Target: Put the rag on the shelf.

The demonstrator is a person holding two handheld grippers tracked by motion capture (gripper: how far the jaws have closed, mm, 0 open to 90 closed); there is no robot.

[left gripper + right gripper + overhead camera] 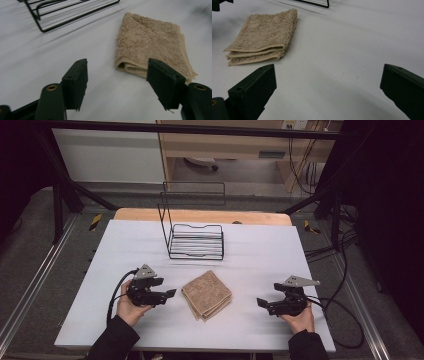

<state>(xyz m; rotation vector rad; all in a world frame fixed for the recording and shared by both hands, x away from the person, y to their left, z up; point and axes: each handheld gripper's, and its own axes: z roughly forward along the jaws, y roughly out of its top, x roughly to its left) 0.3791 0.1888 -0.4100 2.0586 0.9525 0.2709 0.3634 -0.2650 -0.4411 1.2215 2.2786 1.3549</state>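
Left gripper (117,85) approaching folded towel (150,42), part-open, gripping nothing. Right gripper (327,90) idling wide open, empty, well apart. Towel lying mid-surface (260,255), near wire rack (196,242). Judging: grasp not yet made, everything remaining.

A table (125,320) covered by a white sheet is seen, with a strip of bare wood left exposed along its far edge. A folded beige towel (206,294) is laid flat near the middle, and a black wire rack (195,240) is set behind it, well apart
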